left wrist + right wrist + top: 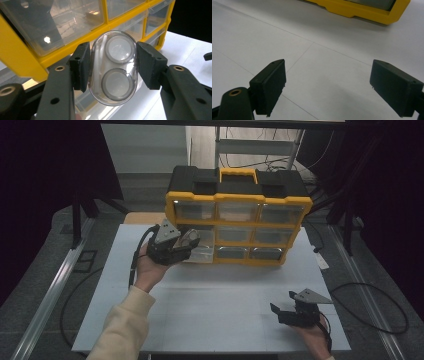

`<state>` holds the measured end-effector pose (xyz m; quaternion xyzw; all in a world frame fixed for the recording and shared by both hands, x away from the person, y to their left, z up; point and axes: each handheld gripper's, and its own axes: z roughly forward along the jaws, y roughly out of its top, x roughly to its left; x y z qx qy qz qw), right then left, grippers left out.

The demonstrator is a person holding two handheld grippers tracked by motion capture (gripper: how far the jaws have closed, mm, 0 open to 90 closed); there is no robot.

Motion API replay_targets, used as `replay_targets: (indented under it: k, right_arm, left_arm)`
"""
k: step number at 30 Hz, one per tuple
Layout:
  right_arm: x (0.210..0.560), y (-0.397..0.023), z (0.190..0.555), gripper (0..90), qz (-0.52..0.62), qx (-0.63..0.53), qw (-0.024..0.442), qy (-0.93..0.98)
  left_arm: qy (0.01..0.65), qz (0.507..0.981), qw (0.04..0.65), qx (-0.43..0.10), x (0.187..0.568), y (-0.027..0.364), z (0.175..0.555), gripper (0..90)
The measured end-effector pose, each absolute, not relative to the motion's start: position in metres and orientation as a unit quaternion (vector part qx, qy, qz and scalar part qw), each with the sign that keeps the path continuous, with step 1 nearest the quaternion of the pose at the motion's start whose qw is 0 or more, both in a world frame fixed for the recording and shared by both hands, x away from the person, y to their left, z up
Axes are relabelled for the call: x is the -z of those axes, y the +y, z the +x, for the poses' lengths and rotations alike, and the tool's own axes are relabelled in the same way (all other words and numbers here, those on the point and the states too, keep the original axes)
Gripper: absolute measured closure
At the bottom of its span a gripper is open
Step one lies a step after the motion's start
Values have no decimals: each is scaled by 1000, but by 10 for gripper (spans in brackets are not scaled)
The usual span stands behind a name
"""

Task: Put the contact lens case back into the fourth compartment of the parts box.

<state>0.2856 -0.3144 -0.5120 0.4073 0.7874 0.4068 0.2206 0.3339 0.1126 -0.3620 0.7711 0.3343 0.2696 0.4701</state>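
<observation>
A yellow-and-black drawer organizer (pixel 237 215) stands at the far side of the white bench (pixel 215 295), its clear drawers facing the person. At its lower-left corner the left hand-held gripper (pixel 186 240) holds a small clear plastic case (pixel 113 67) just in front of the drawer fronts, above a pulled-out drawer (pixel 202 251). The case, an oval shell with two round wells and a thin white piece inside, looks light, rigid and smooth, likely slippery and liable to crack if squeezed hard; its long flat sides are the sensible place to grip. The left hand-held gripper is about half open, with its pads (pixel 81 66) pressed on those two sides. The right hand-held gripper (pixel 284 312) rests low over the bench's near-right corner, jaws spread wide with nothing between them.
</observation>
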Motion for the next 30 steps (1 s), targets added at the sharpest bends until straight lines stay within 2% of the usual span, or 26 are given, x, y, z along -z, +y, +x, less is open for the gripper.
replay_targets:
  k: [30]
  right_arm:
    - [513, -314, 286, 145, 408, -404, 219, 789]
  left_arm:
    - [347, 777, 451, -269, 359, 99, 360, 475]
